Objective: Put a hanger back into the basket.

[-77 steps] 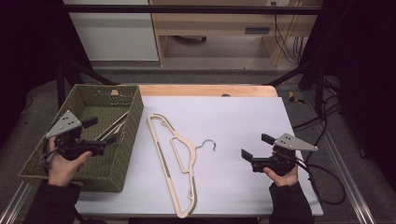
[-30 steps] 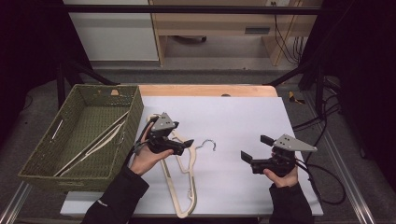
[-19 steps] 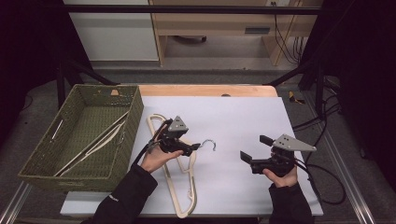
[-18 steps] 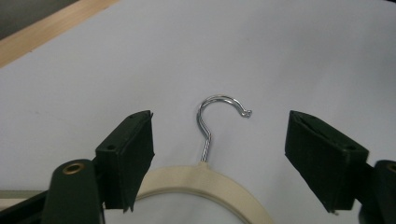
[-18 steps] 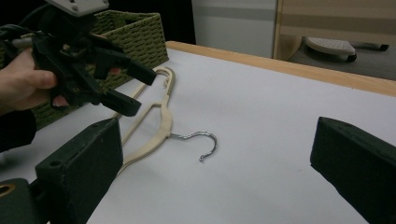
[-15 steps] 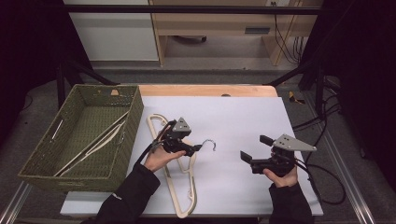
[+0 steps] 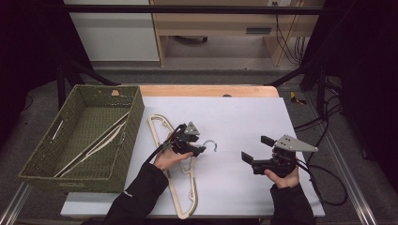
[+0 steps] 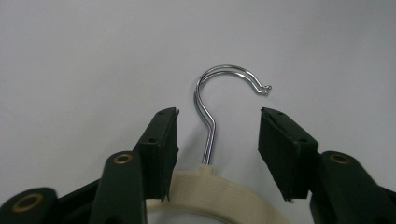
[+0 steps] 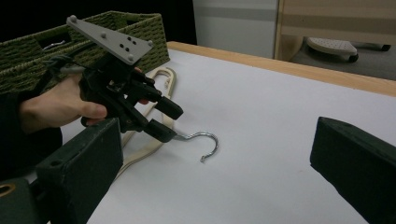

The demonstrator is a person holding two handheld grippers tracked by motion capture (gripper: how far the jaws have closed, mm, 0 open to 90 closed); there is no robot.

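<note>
Chrome hook (image 8: 219, 100) sits untouched between left hand-held gripper (image 8: 218, 156) pads.

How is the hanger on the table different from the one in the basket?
The hanger on the table lies flat on the white sheet, its metal hook between the left gripper's closing jaws. The hanger in the basket rests inside the green woven basket, far from both grippers. Both are cream-coloured.

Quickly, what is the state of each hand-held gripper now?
Left hand-held gripper: open, jaws just closing around the hanger neck, pads not yet touching.
Right hand-held gripper: open, holding nothing.
</note>
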